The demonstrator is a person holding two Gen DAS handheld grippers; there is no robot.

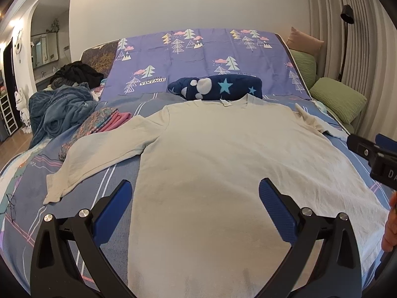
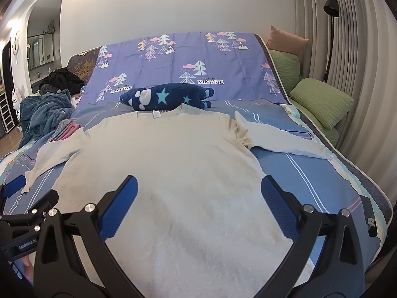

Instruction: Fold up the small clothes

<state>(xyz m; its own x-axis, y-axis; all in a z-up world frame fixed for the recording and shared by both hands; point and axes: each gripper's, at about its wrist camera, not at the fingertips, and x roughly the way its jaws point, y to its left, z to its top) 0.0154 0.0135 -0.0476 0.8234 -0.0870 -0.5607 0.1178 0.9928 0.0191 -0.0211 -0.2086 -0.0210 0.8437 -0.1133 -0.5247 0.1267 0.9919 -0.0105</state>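
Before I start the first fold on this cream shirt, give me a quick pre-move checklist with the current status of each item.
1. Cream shirt lies flat, body spread: ok.
2. Left sleeve laid out straight: ok.
3. Right sleeve laid out straight: not ok, bunched near the shoulder.
4. Left gripper open and empty: ok.
5. Right gripper open and empty: ok.
6. Collar clear of the navy star plush: cannot tell, they look to be touching.

Cream long-sleeved shirt [image 1: 223, 168], spread flat on bed, sleeves outstretched
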